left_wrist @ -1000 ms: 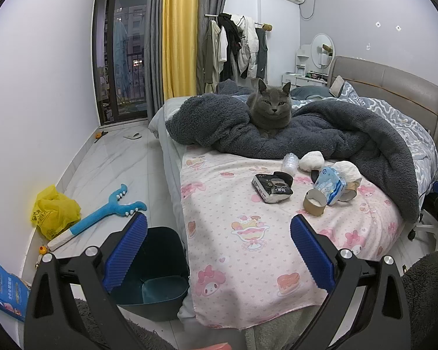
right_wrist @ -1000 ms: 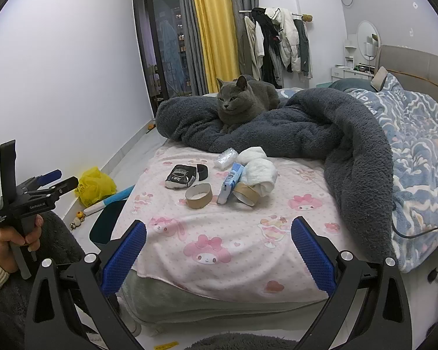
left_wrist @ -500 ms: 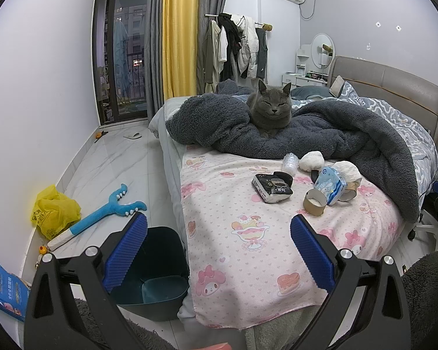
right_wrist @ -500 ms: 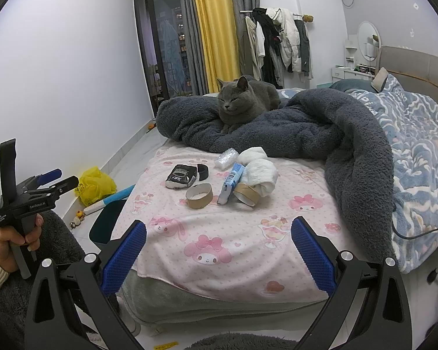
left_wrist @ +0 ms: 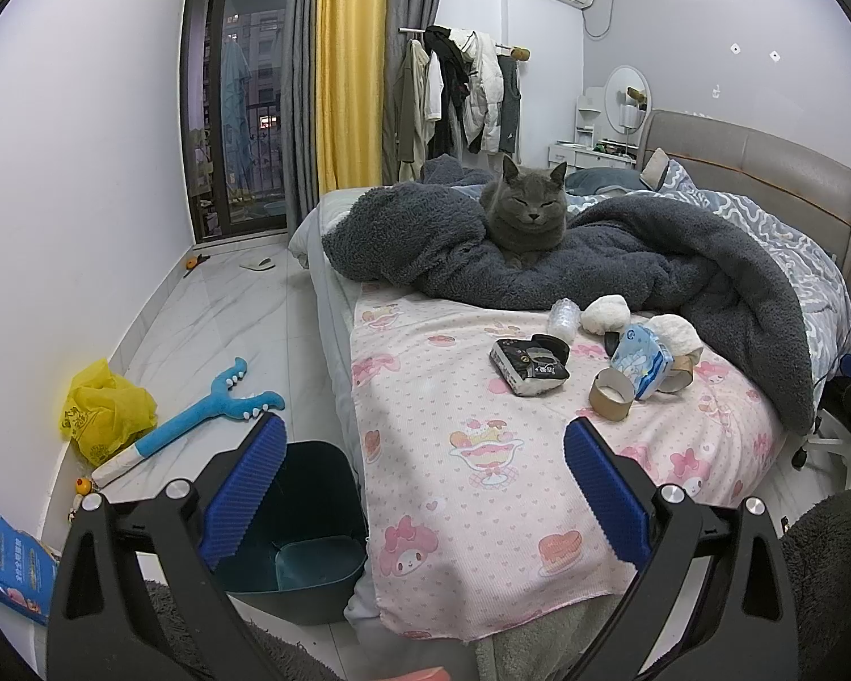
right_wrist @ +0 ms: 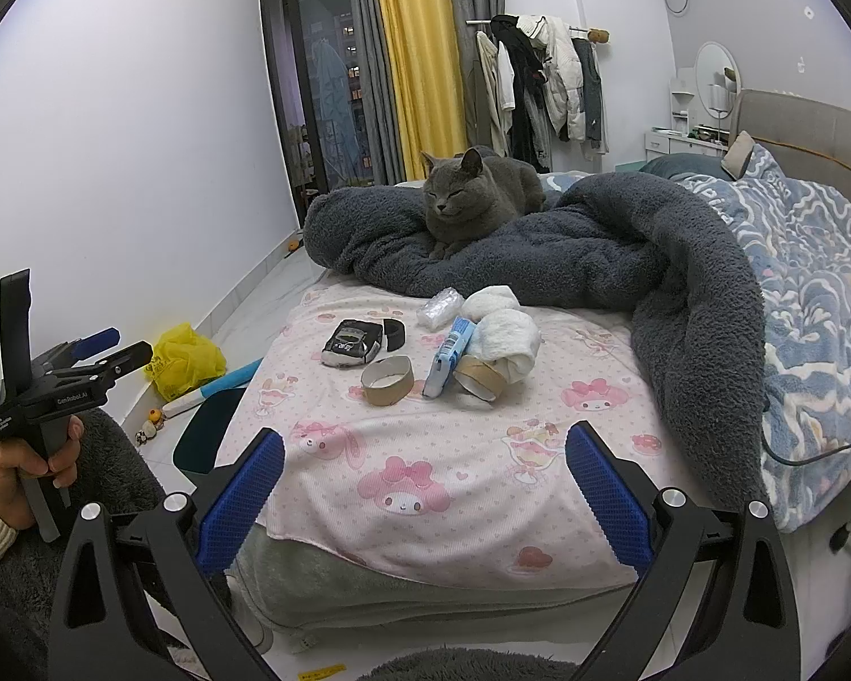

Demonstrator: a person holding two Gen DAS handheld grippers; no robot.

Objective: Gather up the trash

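Nothing moved since before, both ribbed blue claws, left claw, right claw, spread wide, empty, cardboard ring on waffle-knit sheet.

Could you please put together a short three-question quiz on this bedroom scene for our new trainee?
1. True or false: the left hand-held gripper is open and holds nothing.
2. Which item lies nearest the black packet on the pink sheet? A) cardboard tape ring B) yellow bag C) grey cat
3. Fill in: the dark bin stands on the ______ beside the bed.

Key: 1 true; 2 A; 3 floor. The right hand-held gripper is likewise open, and both are short of the trash pile.
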